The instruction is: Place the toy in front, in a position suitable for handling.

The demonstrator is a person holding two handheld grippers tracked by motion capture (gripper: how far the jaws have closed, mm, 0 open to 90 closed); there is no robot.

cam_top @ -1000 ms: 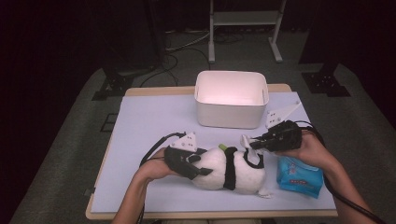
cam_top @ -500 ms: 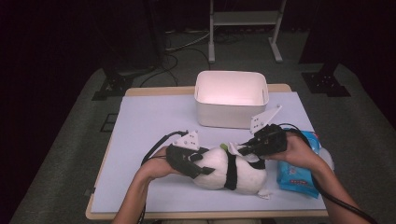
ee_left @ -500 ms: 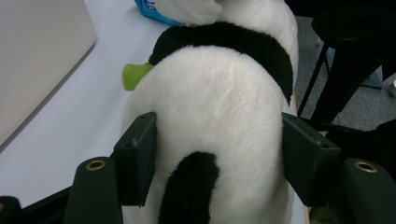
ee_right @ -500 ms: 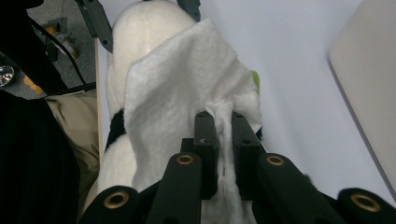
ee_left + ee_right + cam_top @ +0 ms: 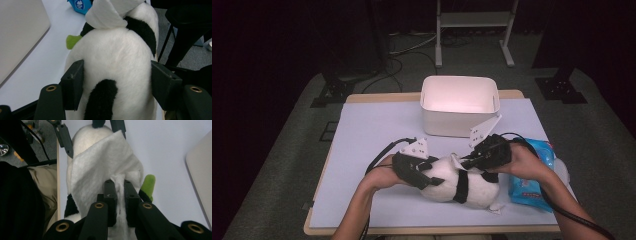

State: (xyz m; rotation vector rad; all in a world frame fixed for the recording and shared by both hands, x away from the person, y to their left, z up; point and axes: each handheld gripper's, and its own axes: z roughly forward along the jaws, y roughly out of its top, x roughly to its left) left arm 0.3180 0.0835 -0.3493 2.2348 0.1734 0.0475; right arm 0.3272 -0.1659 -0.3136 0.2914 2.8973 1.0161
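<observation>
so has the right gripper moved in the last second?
Yes. The right gripper has shifted left, away from the blue pack and onto the plush panda, nearer the left gripper.

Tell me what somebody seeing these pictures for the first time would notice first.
Probably the black-and-white plush panda lying near the table's front edge, with the left gripper clamped around its body. Next, the right gripper pinching a white wipe draped over the toy. Behind them stands a white bin, and a blue wipes pack lies to the panda's right.

Open mat (image 5: pixel 372 130) left of bin (image 5: pixel 459 105)
</observation>
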